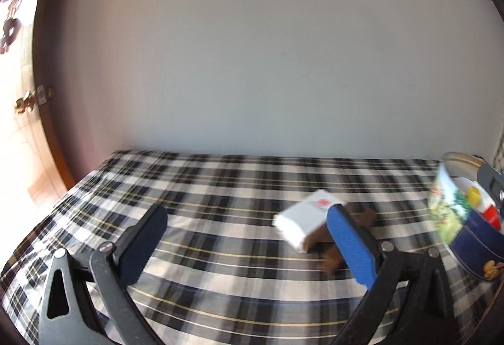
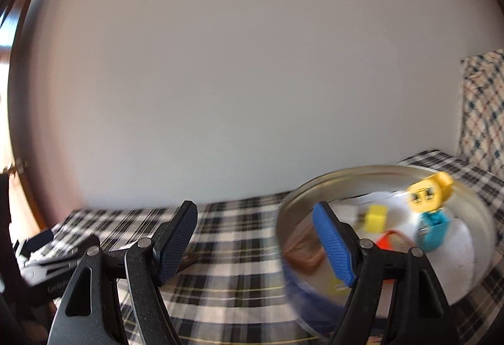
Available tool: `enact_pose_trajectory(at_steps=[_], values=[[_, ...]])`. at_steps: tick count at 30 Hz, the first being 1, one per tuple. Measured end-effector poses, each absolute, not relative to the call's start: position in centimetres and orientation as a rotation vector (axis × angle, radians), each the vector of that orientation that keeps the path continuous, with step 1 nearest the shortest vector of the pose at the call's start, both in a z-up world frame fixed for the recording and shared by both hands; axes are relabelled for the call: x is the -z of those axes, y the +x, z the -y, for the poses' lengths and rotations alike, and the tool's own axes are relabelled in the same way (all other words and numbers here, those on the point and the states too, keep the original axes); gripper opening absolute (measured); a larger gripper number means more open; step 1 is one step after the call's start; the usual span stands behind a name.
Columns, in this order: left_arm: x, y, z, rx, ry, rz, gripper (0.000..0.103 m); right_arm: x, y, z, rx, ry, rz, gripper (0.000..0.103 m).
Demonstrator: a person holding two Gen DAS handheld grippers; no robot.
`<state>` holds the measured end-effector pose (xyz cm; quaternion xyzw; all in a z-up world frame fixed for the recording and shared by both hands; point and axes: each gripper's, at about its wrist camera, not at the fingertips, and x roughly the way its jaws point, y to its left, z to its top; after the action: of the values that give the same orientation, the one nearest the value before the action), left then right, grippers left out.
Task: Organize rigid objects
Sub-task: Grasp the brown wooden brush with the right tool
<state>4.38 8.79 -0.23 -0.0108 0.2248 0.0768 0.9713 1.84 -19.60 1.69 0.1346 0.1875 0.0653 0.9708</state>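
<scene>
A plaid cloth (image 1: 220, 187) in black, white and thin yellow lines covers a flat surface that runs back to a plain pale wall (image 1: 267, 61). The left gripper (image 1: 249, 241) fills the bottom of the view, its two fingers spread wide apart with nothing between them, hovering over the cloth. Just beyond the blue pad (image 1: 349, 244) of one finger lies a small white box (image 1: 305, 219) with a red mark on top, tilted and blurred. A brown object (image 1: 334, 257) sits touching the box, partly hidden behind that finger. To the right of the box, near the frame edge, stands a round decorated tin (image 1: 472, 244) holding a yellow block (image 1: 473, 195) and a red piece (image 1: 493, 216).
</scene>
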Motion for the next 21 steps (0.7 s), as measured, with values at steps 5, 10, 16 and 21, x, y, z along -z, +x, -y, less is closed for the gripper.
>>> enact_pose_trajectory(at_steps=[5, 10, 16, 21], values=[[0.6, 5.2, -12.0, -0.213, -0.039, -0.482, 0.103, -1.4, 3.5, 16.2, -0.224, 0.23, -0.461, 0.078], [1.1, 6.1, -14.4, -0.263, -0.064, -0.526, 0.103, -0.1, 6.0, 12.7, -0.29, 0.24, -0.63, 0.078], [1.7, 6.6, -16.0, -0.284, -0.13, -0.572, 0.103, 2.0, 8.9, 9.0, -0.338, 0.239, -0.821, 0.078], [1.9, 6.7, -16.0, -0.281, -0.129, -0.582, 0.103, 4.1, 10.6, 7.5, -0.369, 0.259, -0.955, 0.078]])
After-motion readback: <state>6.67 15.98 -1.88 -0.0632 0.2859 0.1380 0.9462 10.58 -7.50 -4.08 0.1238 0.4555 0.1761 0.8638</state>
